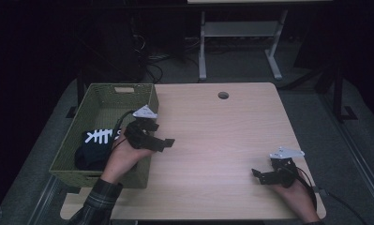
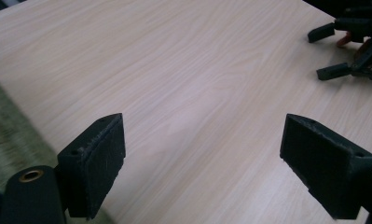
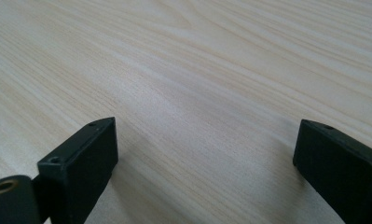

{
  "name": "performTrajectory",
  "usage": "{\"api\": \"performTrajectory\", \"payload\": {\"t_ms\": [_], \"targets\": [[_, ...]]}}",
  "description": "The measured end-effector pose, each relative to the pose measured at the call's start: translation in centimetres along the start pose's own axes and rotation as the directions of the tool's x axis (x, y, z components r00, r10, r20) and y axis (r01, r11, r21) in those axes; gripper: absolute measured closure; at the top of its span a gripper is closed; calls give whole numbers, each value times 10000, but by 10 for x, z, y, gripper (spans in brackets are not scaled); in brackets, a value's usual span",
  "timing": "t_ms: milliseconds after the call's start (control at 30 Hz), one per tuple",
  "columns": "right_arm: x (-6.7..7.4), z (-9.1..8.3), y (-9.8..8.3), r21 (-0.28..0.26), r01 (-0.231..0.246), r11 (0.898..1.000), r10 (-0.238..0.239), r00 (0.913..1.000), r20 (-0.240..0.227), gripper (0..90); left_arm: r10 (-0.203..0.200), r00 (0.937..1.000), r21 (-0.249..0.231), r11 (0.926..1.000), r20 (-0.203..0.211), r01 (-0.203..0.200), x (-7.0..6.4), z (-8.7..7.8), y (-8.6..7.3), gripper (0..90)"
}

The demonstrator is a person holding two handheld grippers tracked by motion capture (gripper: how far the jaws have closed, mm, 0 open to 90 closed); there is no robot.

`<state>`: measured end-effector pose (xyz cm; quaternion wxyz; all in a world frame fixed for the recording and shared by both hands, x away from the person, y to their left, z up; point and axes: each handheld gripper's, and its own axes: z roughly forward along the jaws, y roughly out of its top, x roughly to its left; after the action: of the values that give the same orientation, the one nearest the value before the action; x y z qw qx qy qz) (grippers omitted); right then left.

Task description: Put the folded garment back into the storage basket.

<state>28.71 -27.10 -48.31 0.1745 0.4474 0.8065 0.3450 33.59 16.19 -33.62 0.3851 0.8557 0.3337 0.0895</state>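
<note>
My left gripper (image 1: 162, 134) hovers at the right rim of a green woven basket (image 1: 105, 96), pointing right over the wooden table (image 1: 222, 136). In the left gripper view its jaws (image 2: 202, 140) stand wide open with bare wood between them. A black cloth with a white fishbone print (image 1: 96, 143) lies inside the basket. Near the table's front right, my right gripper (image 1: 257, 176) rests low and points left. The right gripper view has its jaws (image 3: 204, 144) open too, with nothing between them. The right gripper (image 2: 351, 46) also appears far off in the left gripper view.
The basket fills the table's left side and overhangs its left edge. A round cable hole (image 1: 223, 95) sits near the table's far edge. Behind the table stand a white desk frame (image 1: 241, 33) and cables on the dark floor.
</note>
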Motion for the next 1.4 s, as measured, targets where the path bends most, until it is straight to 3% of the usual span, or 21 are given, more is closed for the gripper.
{"api": "performTrajectory", "payload": {"t_ms": [200,467,633,800,1000,1300,1400], "targets": [[0,0,0,8,-15,10000,15,10000,-1,61,319,9992,-328,9990,249,-311,-20,21,2,137],[0,0,0,17,-30,10000,30,10000,4,61,706,9963,-122,9975,484,-701,-40,51,-5,136],[0,0,0,17,-24,10000,24,10000,2,61,1080,9911,353,9932,783,-1110,-52,80,-20,129],[0,0,0,7,-8,10000,8,10000,0,61,1235,9898,514,9905,716,-1273,-55,97,-32,129],[0,0,0,0,7,10000,-7,10000,0,61,1109,9921,478,9924,590,-1138,-56,113,-46,129],[0,0,0,1,7,10000,-7,10000,-7,61,1053,9944,776,9913,117,-1059,-53,133,-67,129],[0,0,0,1,7,10000,-7,10000,-8,61,1146,9933,566,9919,-117,-1137,-52,135,-70,128]]}}
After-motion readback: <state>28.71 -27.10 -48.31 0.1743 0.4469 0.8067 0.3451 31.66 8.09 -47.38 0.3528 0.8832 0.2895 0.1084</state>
